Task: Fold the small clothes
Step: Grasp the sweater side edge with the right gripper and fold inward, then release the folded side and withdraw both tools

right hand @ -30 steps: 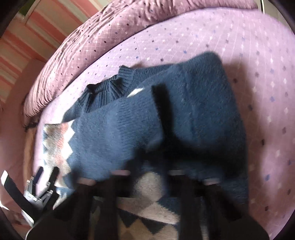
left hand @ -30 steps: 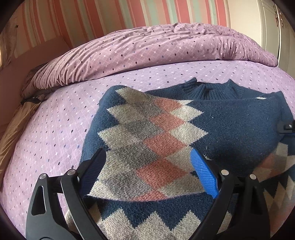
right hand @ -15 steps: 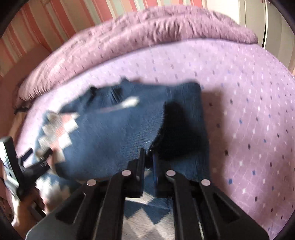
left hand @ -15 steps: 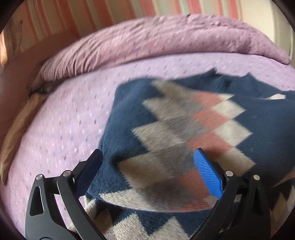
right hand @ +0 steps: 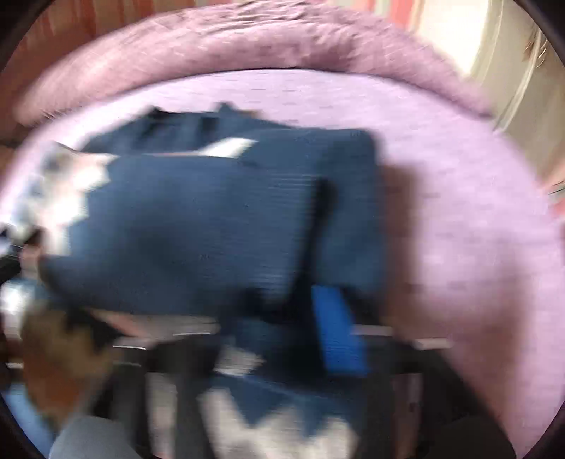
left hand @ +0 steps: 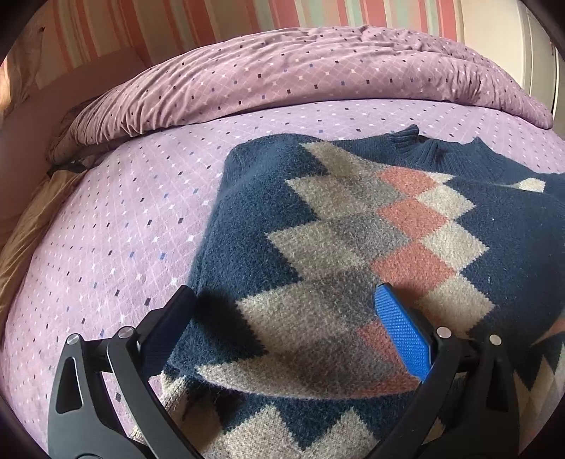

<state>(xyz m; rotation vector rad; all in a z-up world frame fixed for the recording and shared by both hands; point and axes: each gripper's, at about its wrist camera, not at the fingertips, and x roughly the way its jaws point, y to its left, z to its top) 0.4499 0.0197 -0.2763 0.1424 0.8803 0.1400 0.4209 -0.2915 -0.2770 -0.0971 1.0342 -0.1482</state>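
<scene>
Surface: a bed with a lilac dotted sheet (left hand: 116, 226), a rumpled duvet (left hand: 317, 67) heaped along its far side, striped wallpaper (left hand: 197, 24) behind. A navy sweater (left hand: 247, 247) with grey and salmon diamonds lies flat on the sheet, sides folded inward. The left gripper (left hand: 286, 325) stands wide above the sweater's lower fold, gripping nothing. The right gripper (right hand: 268, 339) (view badly blurred) is opening over the sweater's navy sleeve fold; no cloth is visibly pinched.
</scene>
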